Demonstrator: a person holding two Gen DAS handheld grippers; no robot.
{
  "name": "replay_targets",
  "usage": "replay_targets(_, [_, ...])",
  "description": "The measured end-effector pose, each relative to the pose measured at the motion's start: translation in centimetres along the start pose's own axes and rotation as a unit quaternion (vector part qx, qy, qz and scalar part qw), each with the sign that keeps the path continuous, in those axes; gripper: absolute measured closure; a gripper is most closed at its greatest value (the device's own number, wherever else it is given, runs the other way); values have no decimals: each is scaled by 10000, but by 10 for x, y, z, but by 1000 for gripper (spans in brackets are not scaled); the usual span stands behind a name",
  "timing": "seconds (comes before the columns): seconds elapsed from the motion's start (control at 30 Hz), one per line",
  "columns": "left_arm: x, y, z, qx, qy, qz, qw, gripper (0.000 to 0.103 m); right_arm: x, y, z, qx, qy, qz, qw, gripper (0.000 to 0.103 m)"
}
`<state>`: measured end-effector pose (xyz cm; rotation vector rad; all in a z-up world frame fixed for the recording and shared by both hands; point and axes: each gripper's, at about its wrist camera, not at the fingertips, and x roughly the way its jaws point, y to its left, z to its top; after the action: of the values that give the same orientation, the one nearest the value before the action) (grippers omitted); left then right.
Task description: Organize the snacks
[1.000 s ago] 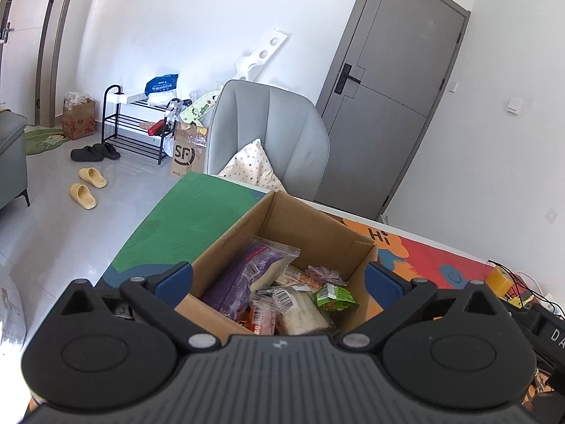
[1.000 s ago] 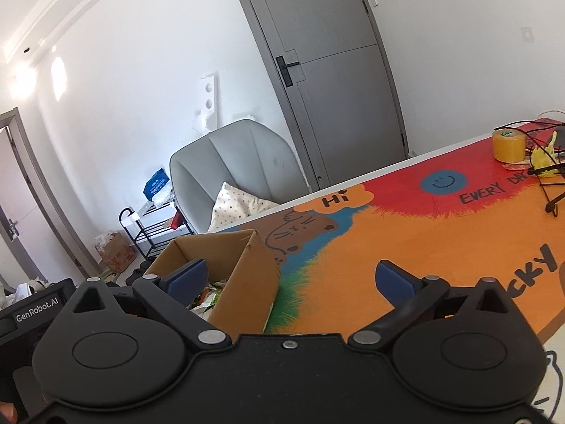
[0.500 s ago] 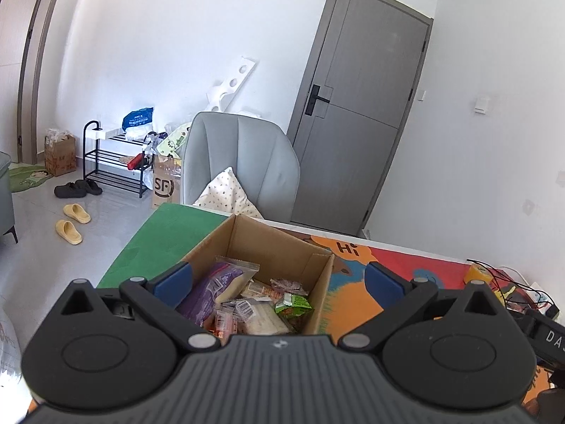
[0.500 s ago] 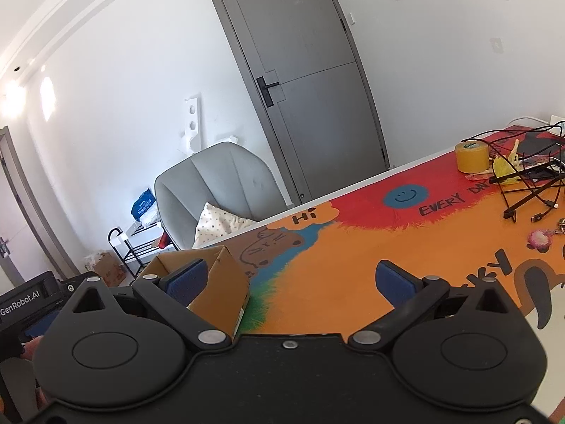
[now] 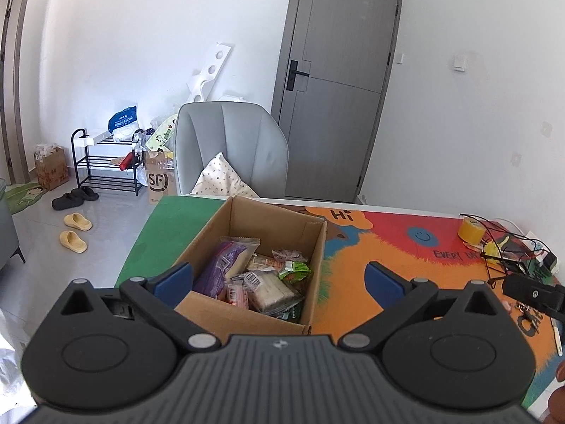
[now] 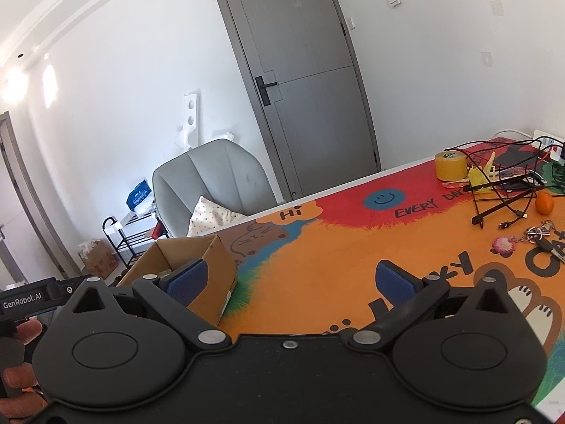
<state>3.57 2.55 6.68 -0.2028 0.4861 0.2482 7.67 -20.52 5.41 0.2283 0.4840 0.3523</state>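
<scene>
An open cardboard box (image 5: 310, 247) stands on the colourful table mat (image 5: 370, 265). It holds several wrapped snacks: a purple packet (image 5: 220, 268), a green packet (image 5: 295, 270) and a clear pack of pale wafers (image 5: 272, 288). My left gripper (image 5: 279, 279) is open and empty, raised above the box's near side. My right gripper (image 6: 293, 279) is open and empty above the orange mat (image 6: 335, 258), to the right of the box (image 6: 212, 265).
A tape roll (image 6: 450, 166), tangled black cables (image 6: 501, 190), an orange fruit (image 6: 543, 202) and keys (image 6: 536, 235) lie at the table's right end. A grey chair (image 5: 229, 152) with a cushion stands behind the table. A shoe rack (image 5: 106, 162) is by the wall.
Both grippers have pulled back and up from the box, which now looks smaller and farther. More of the table's right end shows. Both stay open and empty.
</scene>
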Motion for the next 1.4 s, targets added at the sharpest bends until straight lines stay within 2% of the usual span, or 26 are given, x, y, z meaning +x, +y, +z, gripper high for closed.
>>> replay_targets(0.4, [-23,10,-10,412,275,-160,9986,0,-28,9,-6,-226,269,60,9994,0])
replay_targets(0.67, [-36,10,-16,653,285,-219,9972,0,-43,18,-6,-410,355,73,9985,0])
replay_targets(1.0, [-42,22,-16,578,350,-159,9976,0,-50,17,-6,-434,552,20,9975,0])
replay_targets(1.4, [-50,22,-17,638,311,-197,9973,0,-60,20,-8,-563,588,82,9967,0])
